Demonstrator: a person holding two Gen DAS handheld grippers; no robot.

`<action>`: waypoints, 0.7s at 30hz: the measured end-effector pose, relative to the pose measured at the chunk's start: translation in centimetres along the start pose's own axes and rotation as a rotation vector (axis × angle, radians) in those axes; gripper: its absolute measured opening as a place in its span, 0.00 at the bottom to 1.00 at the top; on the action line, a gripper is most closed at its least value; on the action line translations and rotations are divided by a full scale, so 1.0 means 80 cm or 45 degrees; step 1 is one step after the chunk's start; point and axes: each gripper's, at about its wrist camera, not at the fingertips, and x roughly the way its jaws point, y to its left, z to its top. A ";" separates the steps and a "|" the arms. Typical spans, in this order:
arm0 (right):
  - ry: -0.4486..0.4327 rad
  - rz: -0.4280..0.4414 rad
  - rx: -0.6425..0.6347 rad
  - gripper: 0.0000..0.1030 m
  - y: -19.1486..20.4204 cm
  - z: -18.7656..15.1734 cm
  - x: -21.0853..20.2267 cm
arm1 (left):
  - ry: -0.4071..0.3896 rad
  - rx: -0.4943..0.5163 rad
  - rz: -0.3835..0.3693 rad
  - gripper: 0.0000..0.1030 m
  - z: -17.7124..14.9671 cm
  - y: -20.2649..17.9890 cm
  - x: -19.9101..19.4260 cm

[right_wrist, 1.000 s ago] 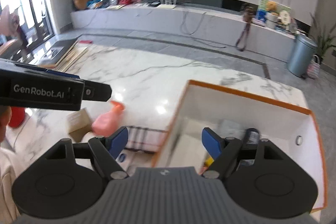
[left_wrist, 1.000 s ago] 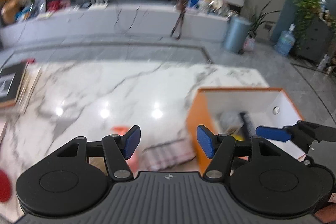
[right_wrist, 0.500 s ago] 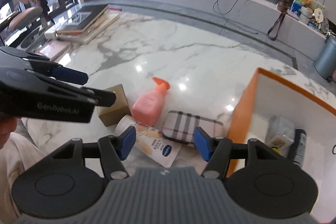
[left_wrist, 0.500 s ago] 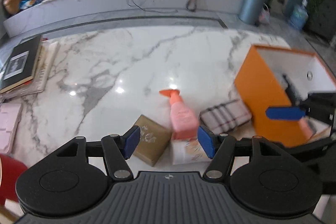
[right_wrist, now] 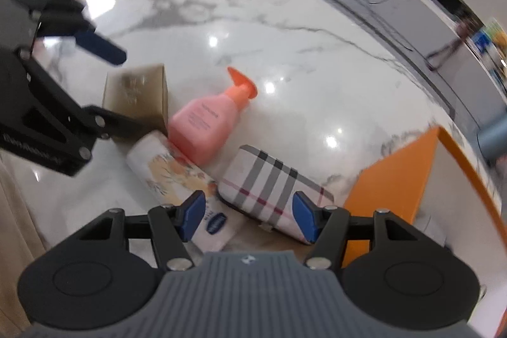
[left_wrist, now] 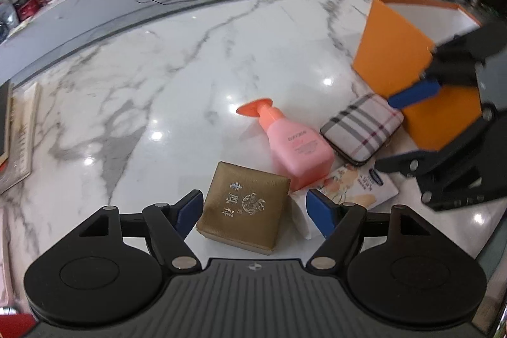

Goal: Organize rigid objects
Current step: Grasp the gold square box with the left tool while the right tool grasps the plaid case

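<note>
At the lower centre of the left wrist view, the left gripper [left_wrist: 254, 209] holds its fingers wide on either side of the gold box [left_wrist: 245, 211] on the marble counter [left_wrist: 158, 91]. The right gripper [right_wrist: 248, 216], fingers also wide, hangs over the plaid case [right_wrist: 269, 184], though blur hides whether they touch. The pink pump bottle [left_wrist: 293, 143] and a white tube [right_wrist: 177, 176] lie between; the orange box [left_wrist: 402, 59] sits upper right.

Bright daylight; ceiling-light glare spots on marble tabletop [left_wrist: 190, 78]; fisheye-warped edges; right view motion-blurred.
</note>
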 end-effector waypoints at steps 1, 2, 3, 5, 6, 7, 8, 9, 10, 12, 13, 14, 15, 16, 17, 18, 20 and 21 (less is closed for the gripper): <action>0.030 0.009 -0.054 0.60 0.000 0.003 0.006 | 0.007 0.010 -0.003 0.84 0.000 0.002 0.004; 0.058 0.016 -0.110 0.60 0.000 0.004 0.012 | 0.017 0.016 -0.001 0.84 0.000 0.004 0.008; 0.085 0.017 -0.170 0.60 0.000 0.006 0.017 | 0.023 0.018 -0.002 0.84 0.000 0.007 0.011; 0.127 0.010 -0.288 0.60 0.001 0.007 0.028 | 0.028 0.009 -0.017 0.84 -0.001 0.012 0.018; 0.145 0.008 -0.335 0.61 0.002 0.008 0.033 | 0.033 0.002 -0.025 0.83 -0.001 0.015 0.020; 0.169 0.005 -0.375 0.61 0.002 0.009 0.038 | 0.035 -0.002 -0.033 0.82 -0.001 0.017 0.023; 0.186 0.002 -0.402 0.61 0.001 0.009 0.043 | 0.033 -0.006 -0.041 0.81 -0.001 0.019 0.025; 0.198 0.001 -0.419 0.61 0.001 0.011 0.047 | 0.030 -0.010 -0.043 0.81 -0.001 0.020 0.026; 0.209 -0.001 -0.432 0.61 0.000 0.012 0.051 | 0.028 -0.013 -0.045 0.80 -0.001 0.021 0.027; 0.233 0.015 -0.435 0.61 -0.003 0.016 0.058 | 0.028 -0.026 -0.056 0.75 0.000 0.023 0.030; 0.233 0.020 -0.436 0.61 -0.004 0.018 0.059 | 0.031 -0.030 -0.057 0.75 0.000 0.024 0.031; 0.237 0.018 -0.440 0.61 -0.004 0.019 0.060 | 0.032 -0.030 -0.051 0.75 0.000 0.023 0.033; 0.245 0.020 -0.443 0.61 -0.005 0.021 0.062 | 0.034 -0.031 -0.045 0.74 0.000 0.022 0.034; 0.252 0.022 -0.442 0.61 -0.005 0.022 0.065 | 0.036 -0.036 -0.041 0.74 0.000 0.022 0.034; 0.259 0.021 -0.443 0.62 -0.004 0.024 0.067 | 0.041 -0.047 -0.036 0.72 0.000 0.021 0.035; 0.267 0.020 -0.443 0.62 -0.005 0.027 0.069 | 0.047 -0.058 -0.035 0.70 0.000 0.021 0.036; 0.277 0.021 -0.428 0.62 -0.005 0.033 0.073 | 0.064 -0.091 -0.023 0.68 -0.001 0.019 0.036; 0.276 0.023 -0.416 0.62 -0.005 0.034 0.074 | 0.078 -0.109 -0.017 0.67 -0.001 0.018 0.036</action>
